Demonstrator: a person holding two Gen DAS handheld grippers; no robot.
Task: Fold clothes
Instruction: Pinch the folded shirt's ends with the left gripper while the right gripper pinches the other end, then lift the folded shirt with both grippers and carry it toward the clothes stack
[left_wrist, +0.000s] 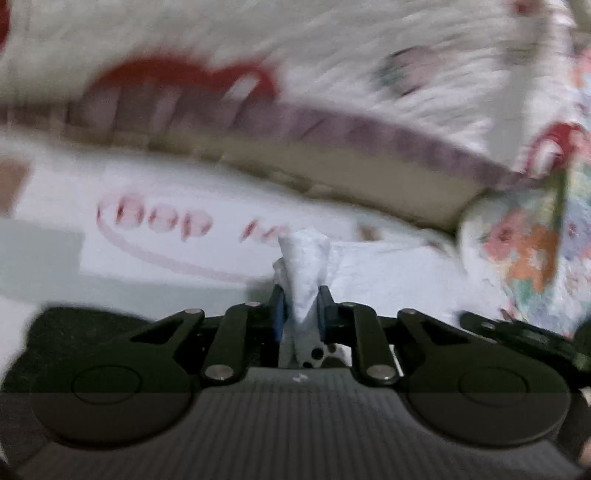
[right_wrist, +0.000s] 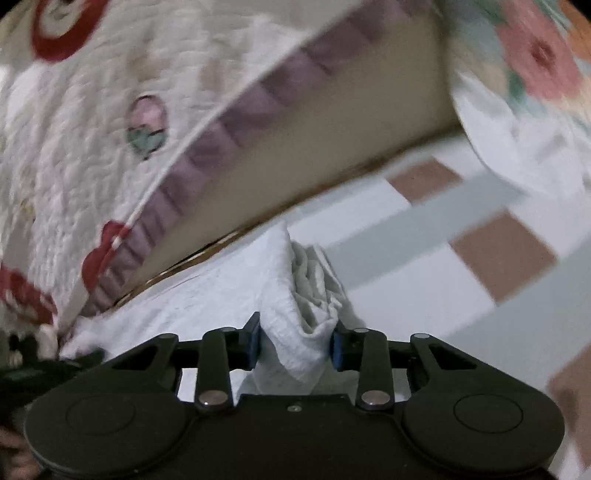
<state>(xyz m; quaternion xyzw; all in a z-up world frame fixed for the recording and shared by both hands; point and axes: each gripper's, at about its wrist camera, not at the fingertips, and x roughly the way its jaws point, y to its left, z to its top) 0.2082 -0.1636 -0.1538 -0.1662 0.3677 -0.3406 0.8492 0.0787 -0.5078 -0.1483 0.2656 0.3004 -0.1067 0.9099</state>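
Note:
A white crinkled garment (left_wrist: 304, 266) is pinched between the blue pads of my left gripper (left_wrist: 300, 312), which is shut on a bunched fold of it. The cloth spreads flat beyond, showing red printed lettering (left_wrist: 162, 221). In the right wrist view, my right gripper (right_wrist: 297, 341) is shut on another bunched part of the same white garment (right_wrist: 291, 295), which trails off to the left. Both views are blurred by motion.
A bed edge with a white quilted cover (right_wrist: 74, 155), purple ruffle trim (right_wrist: 207, 147) and beige side (right_wrist: 295, 158) rises behind. A floral fabric (left_wrist: 532, 251) hangs at the right. The floor has white, pale green and brown tiles (right_wrist: 502, 254). The other gripper's tip (left_wrist: 517, 332) shows at the right edge.

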